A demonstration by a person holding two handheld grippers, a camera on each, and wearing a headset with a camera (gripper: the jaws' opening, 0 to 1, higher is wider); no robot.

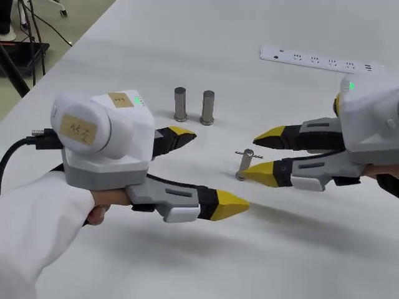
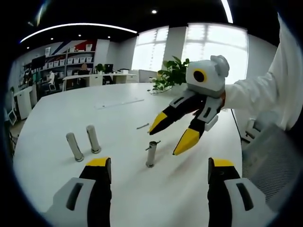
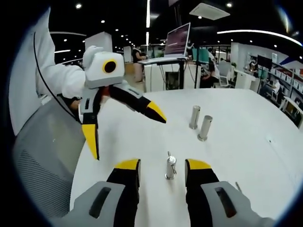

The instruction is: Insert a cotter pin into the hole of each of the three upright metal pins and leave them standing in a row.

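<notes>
Three grey metal pins stand on the white table (image 1: 299,249). Two bare ones (image 1: 180,103) (image 1: 207,107) stand side by side at the back. The third pin (image 1: 244,164) (image 2: 151,153) (image 3: 170,166) is nearer and has a thin cotter pin (image 1: 249,154) crosswise through its top. My right gripper (image 1: 252,157) (image 3: 163,164) is open, and this pin stands between its jaws with a gap on each side. My left gripper (image 1: 209,168) (image 2: 160,163) is open and holds nothing, a little left of the pin and pointing towards it.
A white power strip (image 1: 318,60) lies at the back right. A loose cotter pin (image 2: 142,126) lies on the table beyond the third pin. The table's left edge and the floor with cables (image 1: 31,37) are at the far left.
</notes>
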